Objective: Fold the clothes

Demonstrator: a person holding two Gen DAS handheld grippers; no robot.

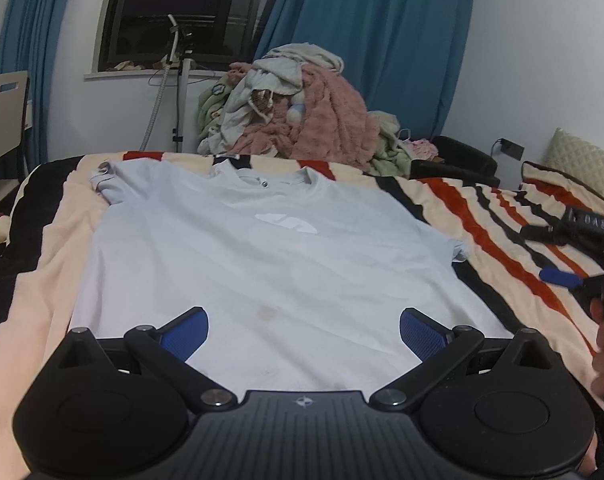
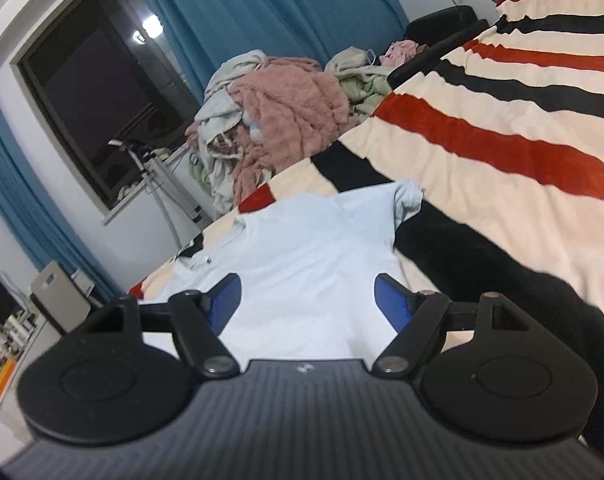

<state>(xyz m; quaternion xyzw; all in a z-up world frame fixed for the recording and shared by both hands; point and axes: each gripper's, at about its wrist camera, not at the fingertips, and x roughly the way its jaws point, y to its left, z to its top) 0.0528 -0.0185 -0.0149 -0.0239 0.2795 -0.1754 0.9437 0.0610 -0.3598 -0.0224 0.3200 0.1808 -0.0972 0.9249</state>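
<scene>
A pale blue shirt (image 1: 262, 248) is lying flat and face up on a striped bed (image 1: 481, 216), collar at twelve o'clock, hem at six o'clock. A pale logo is showing on the chest, a faint stain lower down, and the sleeve at ten o'clock is curling slightly.

Judging by this, the folding is only beginning: the shirt is spread out, with no fold made yet.

The left tool (image 1: 303, 330) is hovering over the hem, jaws spread, gripping nothing. The right tool (image 2: 307, 300) is sitting at the shirt's three o'clock side, jaws also spread and empty.

Next, each tool probably needs to pinch an edge or sleeve and carry it across.

A heap of clothes (image 1: 298, 116) is lying beyond the bed.
</scene>
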